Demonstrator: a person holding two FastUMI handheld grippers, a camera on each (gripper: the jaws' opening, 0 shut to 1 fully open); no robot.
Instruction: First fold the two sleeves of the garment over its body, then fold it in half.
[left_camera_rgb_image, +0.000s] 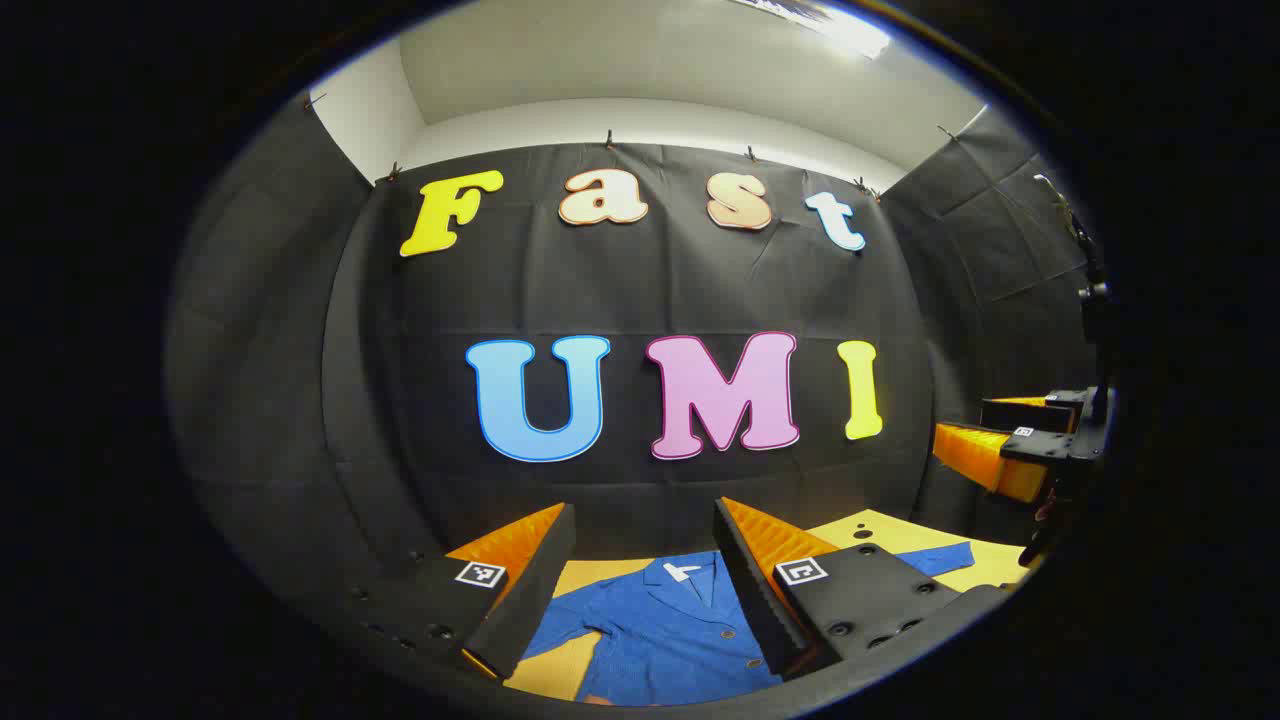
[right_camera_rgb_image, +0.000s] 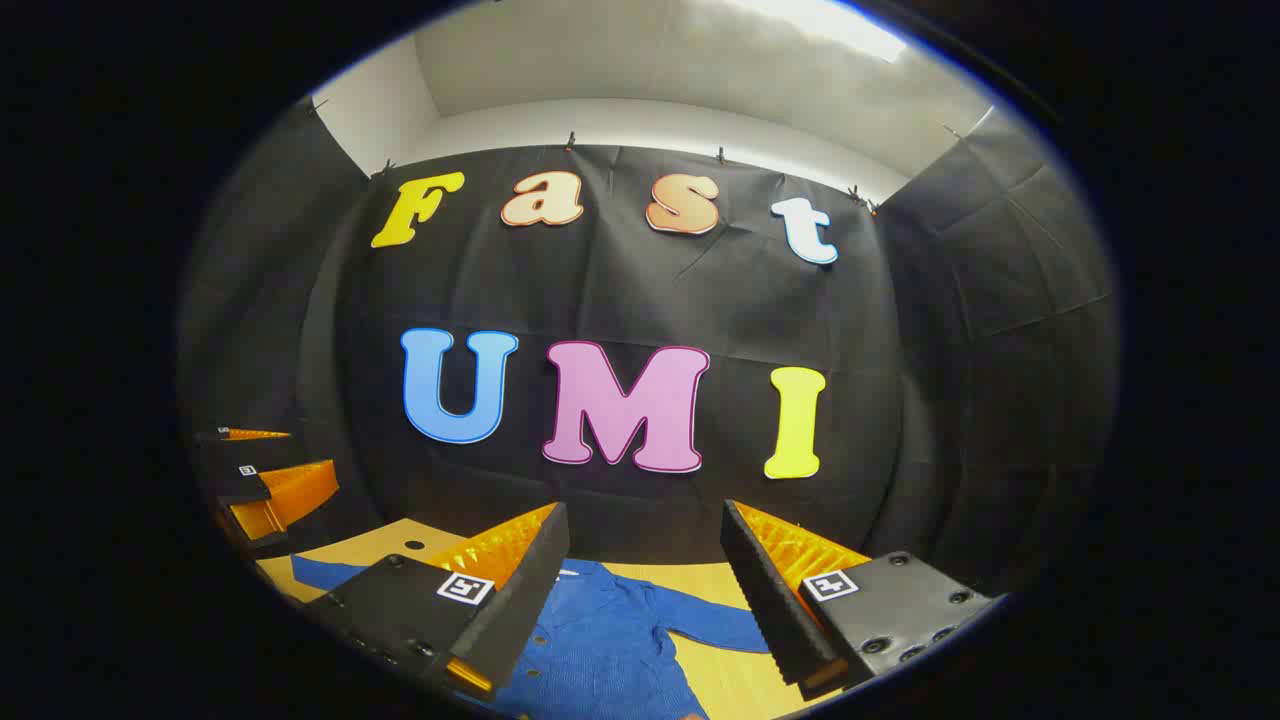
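Main risk, as a judgement: both sleeves look unfolded, so the whole task is ahead, and thin cloth lying flat on a smooth worktop (left_camera_rgb_image: 880, 530) is hard to pinch. A gripper coming down too shallow could slide over the sleeve w/o catching it; too deep and it may grab the body layer underneath too, dragging the whole garment (left_camera_rgb_image: 665, 630) off-centre. A sleeve picked near the shoulder rather than the cuff would likely flop back or fold crooked, and then the halving fold would go uneven.

Left gripper (left_camera_rgb_image: 640, 590): fingers well apart, nothing between them, held above the garment at lower centre of the left gripper view. Right gripper (right_camera_rgb_image: 640, 600): also spread wide and empty, above the garment at bottom centre of the right gripper view. Each gripper also appears in the other's view, at the frame edge (mid right / mid left).

Garment: blue shirt w/ collar and button front, laid face up on the yellowish worktop, collar toward the back wall. One sleeve (left_camera_rgb_image: 940, 558) stretches out to lower right in the left gripper view; the other sleeve (right_camera_rgb_image: 320, 572) reaches lower left in the right gripper view. Fabric looks fairly flat, a few soft creases near the armpits. Hem can't be seen.
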